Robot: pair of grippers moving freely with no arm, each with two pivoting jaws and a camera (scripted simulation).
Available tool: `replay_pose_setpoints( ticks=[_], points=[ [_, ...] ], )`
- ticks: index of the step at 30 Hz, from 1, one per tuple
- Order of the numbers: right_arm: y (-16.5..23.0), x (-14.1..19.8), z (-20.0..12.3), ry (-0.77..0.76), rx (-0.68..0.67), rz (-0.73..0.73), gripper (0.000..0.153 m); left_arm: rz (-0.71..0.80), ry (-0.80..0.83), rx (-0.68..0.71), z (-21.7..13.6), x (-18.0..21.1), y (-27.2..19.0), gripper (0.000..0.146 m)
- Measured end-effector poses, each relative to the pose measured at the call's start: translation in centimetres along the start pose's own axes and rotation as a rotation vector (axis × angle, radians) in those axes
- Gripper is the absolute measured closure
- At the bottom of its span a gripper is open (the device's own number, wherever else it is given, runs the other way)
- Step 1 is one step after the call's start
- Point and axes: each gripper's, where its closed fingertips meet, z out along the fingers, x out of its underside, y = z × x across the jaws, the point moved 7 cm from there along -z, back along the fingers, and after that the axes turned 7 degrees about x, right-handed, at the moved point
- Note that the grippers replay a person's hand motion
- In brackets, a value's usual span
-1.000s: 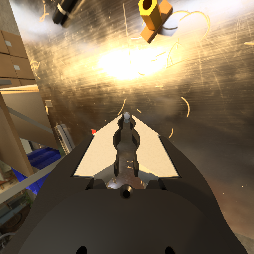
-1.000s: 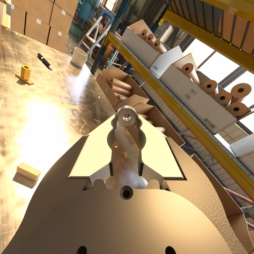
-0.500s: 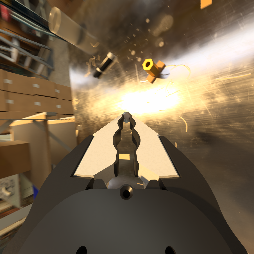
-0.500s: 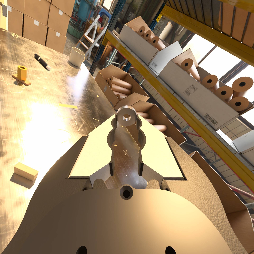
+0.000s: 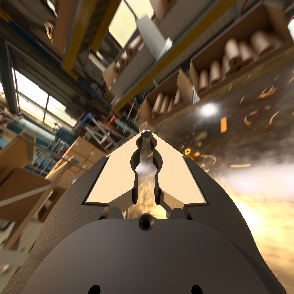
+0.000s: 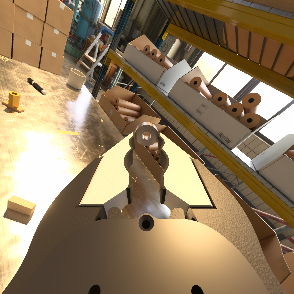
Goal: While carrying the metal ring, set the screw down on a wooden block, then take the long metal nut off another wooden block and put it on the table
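The screw (image 5: 146,134) sits clenched at the left gripper (image 5: 146,138) jaw tips, off the bench (image 6: 47,143); judging by that, step one is in hand. The right gripper (image 6: 146,140) grasps the metal ring (image 6: 146,135). Next, steer to the bare wooden block (image 6: 21,205) at eight o'clock. The long metal nut (image 6: 14,99) stands on its block (image 6: 13,107) at ten. The cup (image 6: 76,78) at eleven: contents hidden.

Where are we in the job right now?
Nothing is placed yet. In hand: the right gripper is clamped on the metal ring, and the left gripper is pinching the screw at its tips. Left: set the screw on the bare wooden block, then lift the long metal nut off its block onto the table.
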Motion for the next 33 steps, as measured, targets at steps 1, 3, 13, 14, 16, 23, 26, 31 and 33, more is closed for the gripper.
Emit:
replay_pose_setpoints(
  ticks=[1,3,13,14,16,23,26,31,33],
  points=[
    [-0.3,-0.1,-0.3,-0.004,0.006,0.005,0.125,-0.014,-0.071,0.003,-0.6,-0.8,-0.3,0.138],
    [-0.8,-0.2,-0.8,-0.013,0.017,0.018,0.125,-0.050,-0.234,0.013,-1.7,-2.7,-1.0,0.138],
    [-3.3,0.2,-2.9,-0.031,0.000,0.109,0.125,0.034,-0.320,0.656,3.6,-10.7,-14.0,0.138],
    [-3.5,0.4,-3.1,-0.023,-0.006,0.113,0.125,0.071,-0.282,0.699,4.8,-11.1,-16.1,0.138],
    [-3.9,0.7,-3.5,-0.008,-0.015,0.120,0.125,0.141,-0.195,0.743,7.5,-11.1,-20.2,0.138],
    [-5.0,1.5,-4.4,-0.001,-0.045,0.162,0.125,0.249,0.089,0.939,15.3,-7.4,-31.2,0.138],
    [-5.3,1.8,-4.6,-0.002,-0.054,0.179,0.125,0.259,0.194,0.991,17.0,-4.6,-34.1,0.138],
    [-5.9,2.1,-4.9,-0.019,-0.058,0.217,0.125,0.110,0.257,1.160,17.9,-1.5,-35.7,0.138],
    [-6.1,2.2,-5.0,-0.018,-0.056,0.222,0.125,0.013,0.249,1.226,18.1,-1.5,-34.5,0.112]
  ],
)
